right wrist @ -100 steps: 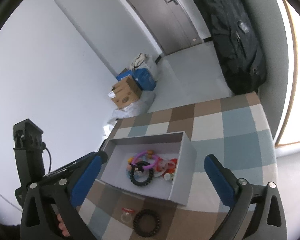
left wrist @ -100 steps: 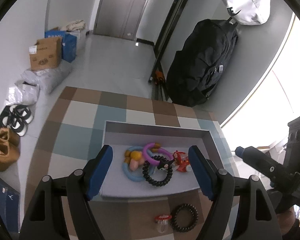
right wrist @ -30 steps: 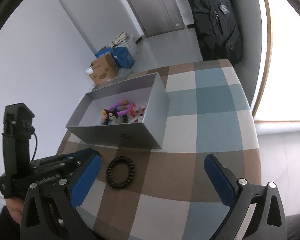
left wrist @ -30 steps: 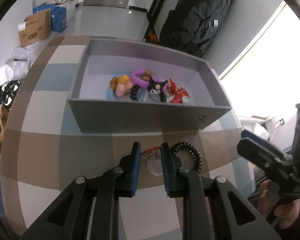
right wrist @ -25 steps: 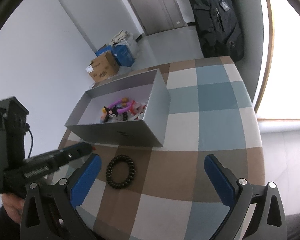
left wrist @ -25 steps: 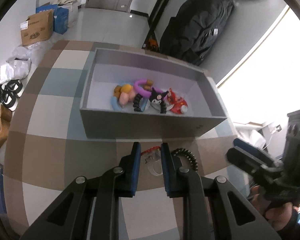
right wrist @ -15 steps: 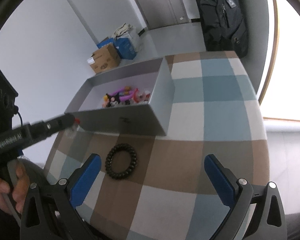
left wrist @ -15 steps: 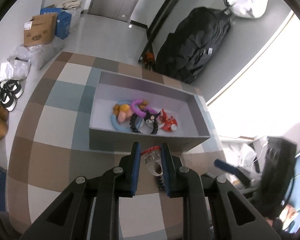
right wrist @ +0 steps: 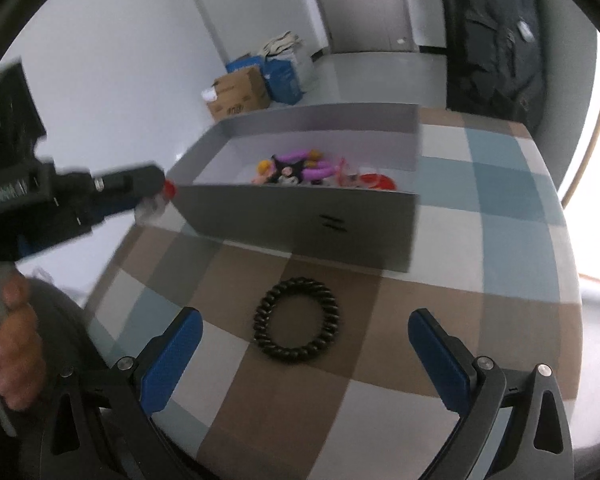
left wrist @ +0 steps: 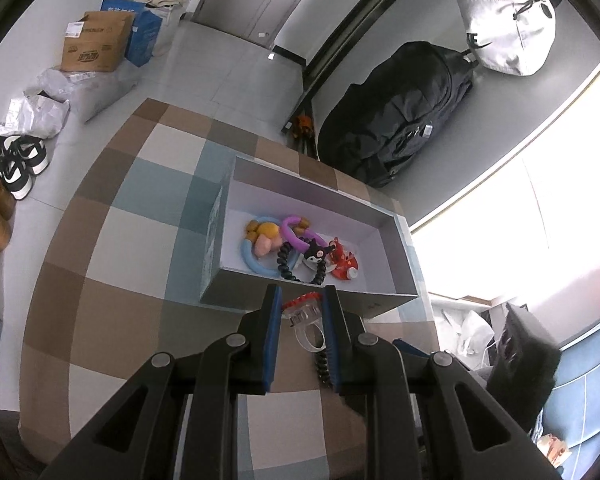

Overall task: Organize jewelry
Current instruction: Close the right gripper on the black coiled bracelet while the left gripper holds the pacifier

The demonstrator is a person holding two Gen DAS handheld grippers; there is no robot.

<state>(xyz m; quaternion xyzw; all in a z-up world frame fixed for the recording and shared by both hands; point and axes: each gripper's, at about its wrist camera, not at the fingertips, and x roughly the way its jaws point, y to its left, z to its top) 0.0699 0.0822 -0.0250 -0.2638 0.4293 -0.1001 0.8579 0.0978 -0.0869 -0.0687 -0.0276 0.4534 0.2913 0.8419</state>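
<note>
Only from the left wrist are a black duffel bag (left wrist: 396, 120) and white sack (left wrist: 508, 28) against the grey wall seen. Below, a checked brown, blue and white tablecloth (left wrist: 112, 264) is spread under a grey cardboard box (left wrist: 324, 196) holding colourful trinkets (left wrist: 296, 248). A clear plastic ring (left wrist: 306, 318) with a red top is pinched in the left gripper (left wrist: 300, 308), beside the box's near wall. A black coiled hair tie (right wrist: 296, 326) is shown whole only from the right wrist, lying before the wide-spread right gripper (right wrist: 300, 344), which holds nothing.

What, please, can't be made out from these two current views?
- Black spiral hair tie: left wrist view, mostly hidden behind the left tongs.
- Clear plastic ring with red top: right wrist view, motion-blurred.
- Toy jewelry in the grey box: right wrist view, lower parts hidden by the near wall.
</note>
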